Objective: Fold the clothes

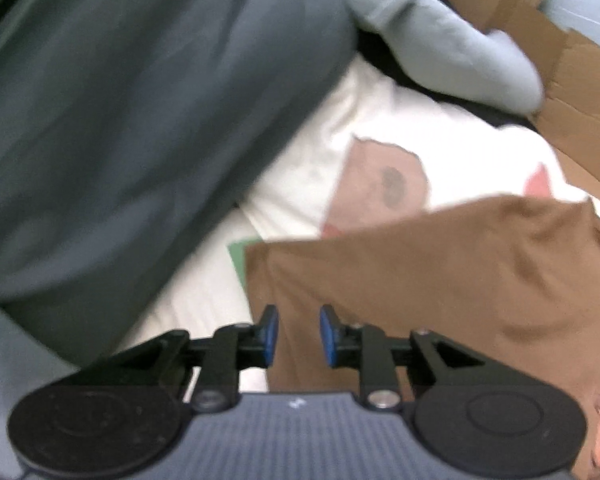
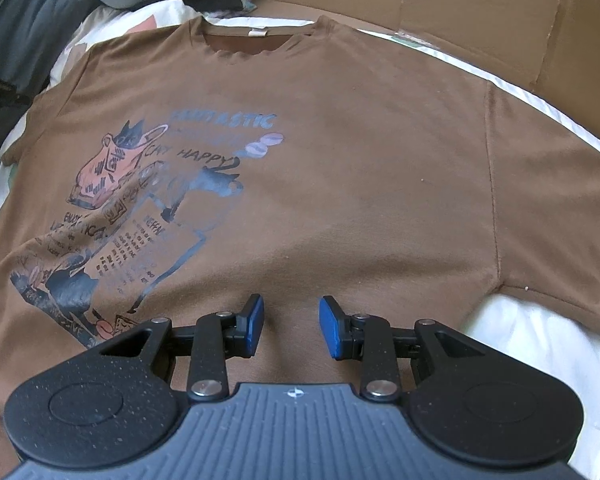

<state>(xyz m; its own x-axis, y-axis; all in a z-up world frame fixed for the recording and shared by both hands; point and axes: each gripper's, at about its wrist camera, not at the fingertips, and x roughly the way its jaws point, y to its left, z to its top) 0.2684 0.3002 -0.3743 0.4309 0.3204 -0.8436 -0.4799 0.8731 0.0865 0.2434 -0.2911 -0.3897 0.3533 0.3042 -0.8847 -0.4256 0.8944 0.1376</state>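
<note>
Brown cotton fills most of the right wrist view: a T-shirt [image 2: 340,152] lies spread face up on a white bed sheet [image 2: 532,332], collar away from the camera, both short sleeves out to the sides. Laid flat and smoothed like this, it looks set up for a first fold, which has not yet begun.

The right gripper [image 2: 292,326] hangs over the lower middle of the shirt with its blue pads apart and nothing between them, only cloth showing below the gap. In the blurred left wrist view, the left gripper [image 1: 299,334] is over the shirt's left edge, by the sleeve; its pads stand a little apart and grasp nothing. One gripper near the side and one near the middle would suit taking hold of a side to bring it inward, though that is only a guess.

The chest print [image 2: 140,208] shows a cat in a pink jug and another cat with a newspaper. "FANTASTIC" and "CAT HAPPY" can be read; the smaller lettering is too fine to make out. A small white tag [image 2: 259,33] sits inside the collar, with no legible writing.

Beyond the shirt, a dark grey garment [image 1: 120,120] and a pale blue sleeve [image 1: 440,32] lie heaped at the left, probably waiting their turn. Flattened brown cardboard [image 2: 480,12] lies behind the collar and along the right side.
</note>
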